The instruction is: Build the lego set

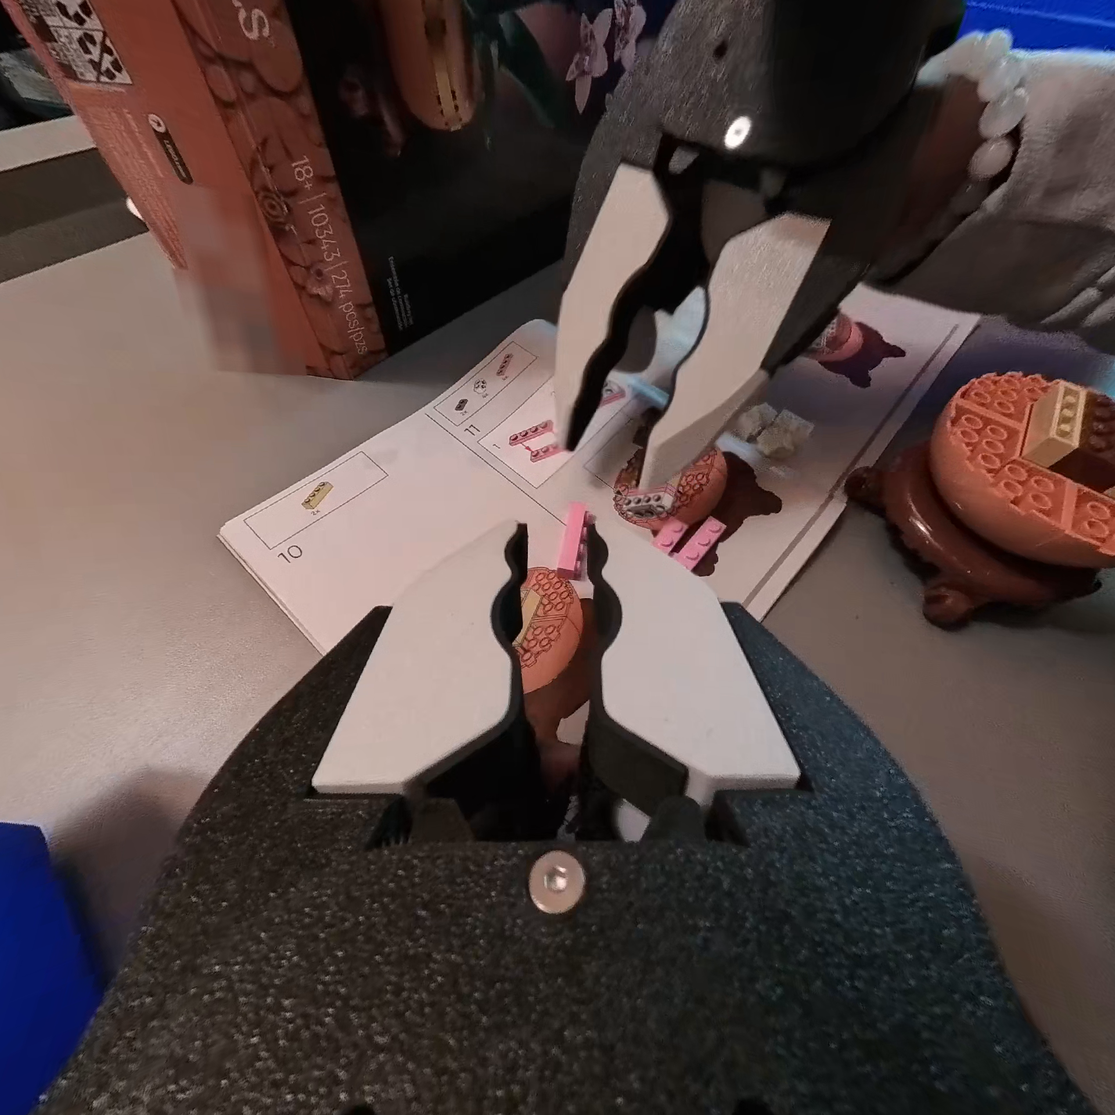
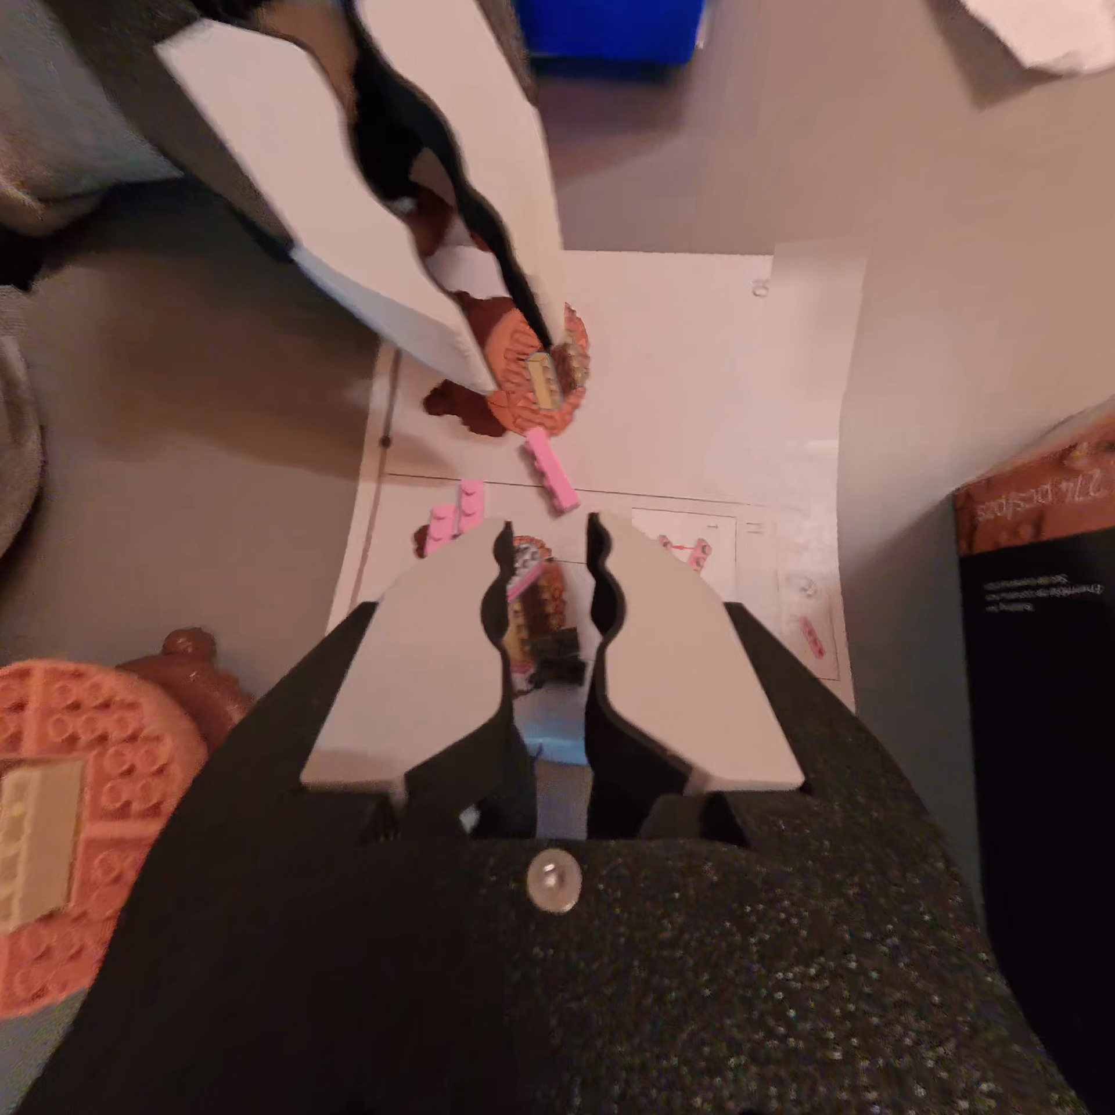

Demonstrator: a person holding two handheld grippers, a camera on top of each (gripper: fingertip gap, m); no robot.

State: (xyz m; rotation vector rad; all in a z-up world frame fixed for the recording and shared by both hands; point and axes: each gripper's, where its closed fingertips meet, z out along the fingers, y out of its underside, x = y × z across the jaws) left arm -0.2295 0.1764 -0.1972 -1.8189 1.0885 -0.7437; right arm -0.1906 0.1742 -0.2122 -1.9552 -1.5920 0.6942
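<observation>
Underneath everything runs a plain grey worktop [image 1: 120,603], and on it an open instruction booklet [image 1: 386,513] lies flat, white pages up. Close to the left claw [image 1: 558,534] a long pink brick [image 1: 576,540] rests on the page right at the fingertips; the fingers stand a little apart with the brick in the gap, and whether they touch it cannot be made out. In the right wrist view the same brick [image 2: 549,473] lies loose on the paper, just ahead of the right claw [image 2: 549,525], whose fingers are spread with nothing between them. Two more pink plates [image 1: 694,540] sit side by side on the booklet, near the long brick. Off the page's edge, to the right in the left wrist view, stands the part-built model [image 1: 1019,476]: a round salmon studded top with a tan brick set in it, on a brown footed base; it is cut off by the frame edge. Small grey-beige pieces [image 1: 775,434] lie farther back on the page, half hidden behind the right claw [image 1: 603,458], too blurred to identify. Farthest off, the set's box [image 1: 289,199] stands upright, salmon and black. A blue object [image 2: 609,30] shows blurred at the right wrist view's top edge.
</observation>
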